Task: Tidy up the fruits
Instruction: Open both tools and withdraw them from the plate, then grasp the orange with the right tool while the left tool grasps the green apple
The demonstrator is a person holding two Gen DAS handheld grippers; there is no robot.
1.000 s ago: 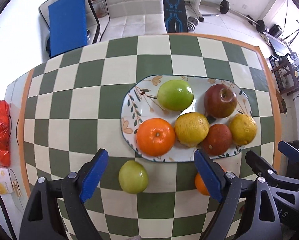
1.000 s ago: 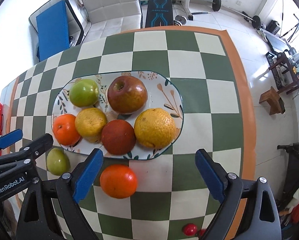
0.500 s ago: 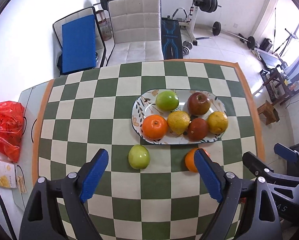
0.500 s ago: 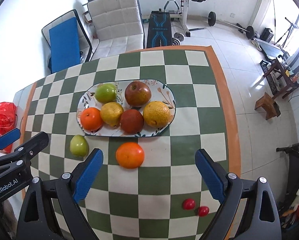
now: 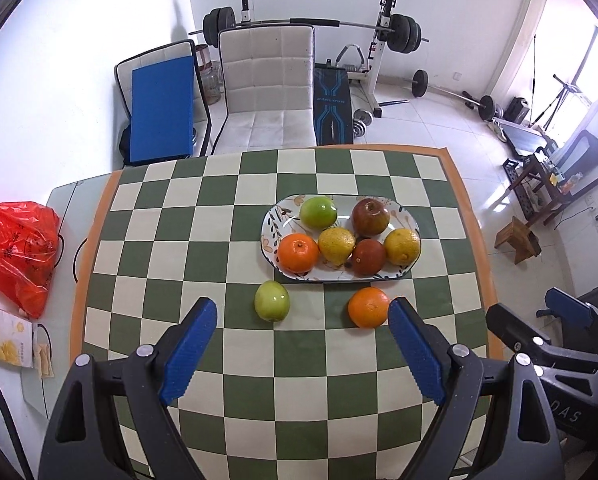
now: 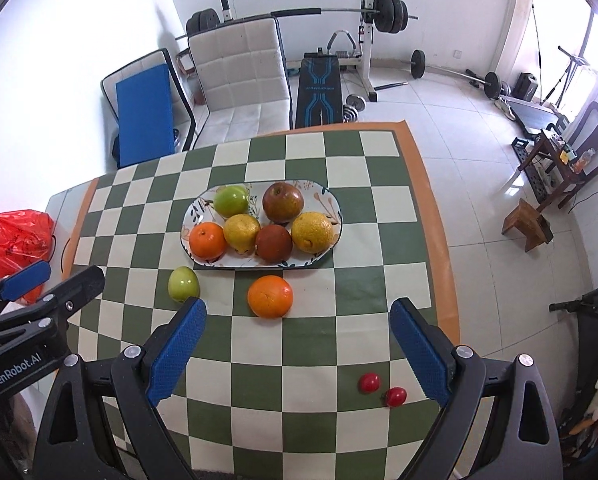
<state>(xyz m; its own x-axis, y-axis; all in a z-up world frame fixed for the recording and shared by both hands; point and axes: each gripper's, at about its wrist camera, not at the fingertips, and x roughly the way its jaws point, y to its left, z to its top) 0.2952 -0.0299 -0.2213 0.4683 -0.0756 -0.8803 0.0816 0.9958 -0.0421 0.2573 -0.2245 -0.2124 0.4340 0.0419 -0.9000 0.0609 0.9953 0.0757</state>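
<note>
An oval patterned plate (image 5: pixel 273 216) (image 6: pixel 323 196) on the green-and-white checked table holds several fruits: a green apple, a red apple, an orange, two yellow citrus and a dark red fruit. A loose green apple (image 5: pixel 271 301) (image 6: pixel 183 283) and a loose orange (image 5: pixel 368 307) (image 6: pixel 269 295) lie on the cloth in front of the plate. Two small red tomatoes (image 6: pixel 382 389) sit near the table's front right. My left gripper (image 5: pixel 302 350) hangs open above the near table, nothing between its fingers. My right gripper (image 6: pixel 297 354) is likewise open and empty.
A red plastic bag (image 5: pixel 17 246) and a snack packet (image 5: pixel 5 342) lie at the table's left edge. Beyond the far edge stand a white chair (image 5: pixel 267 92), a blue-padded chair (image 5: pixel 161 108) and a weight bench with barbells (image 5: pixel 331 96). A wooden stool (image 6: pixel 527 224) stands on the floor at right.
Both grippers have pulled back and up from the plate, so the fruits look smaller and more of the table and room shows. No fruit has moved.
</note>
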